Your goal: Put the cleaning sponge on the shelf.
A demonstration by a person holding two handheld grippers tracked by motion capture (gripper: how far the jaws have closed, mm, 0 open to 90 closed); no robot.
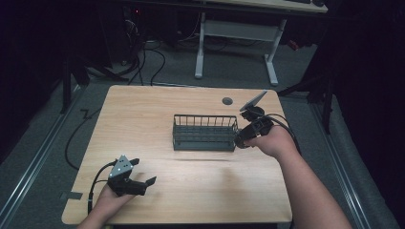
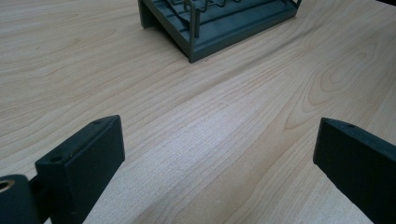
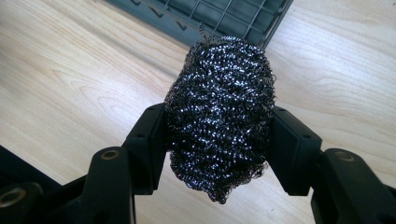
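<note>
**High view: right gripper clamped on steel scourer at rack's end**

We note the right hand reaching in from the table's right side, forearm angled forward, its right gripper touching or just beside the right end of the grey wire rack. In the right gripper view its jaws squeeze a dark steel-wool scourer from both sides; the scourer bulges above and below them, with the rack's corner just beyond it. The left hand rests low near the table's near-left edge. Its left gripper has jaws spread wide, nothing between them, bare wood ahead and the rack farther off.
</note>
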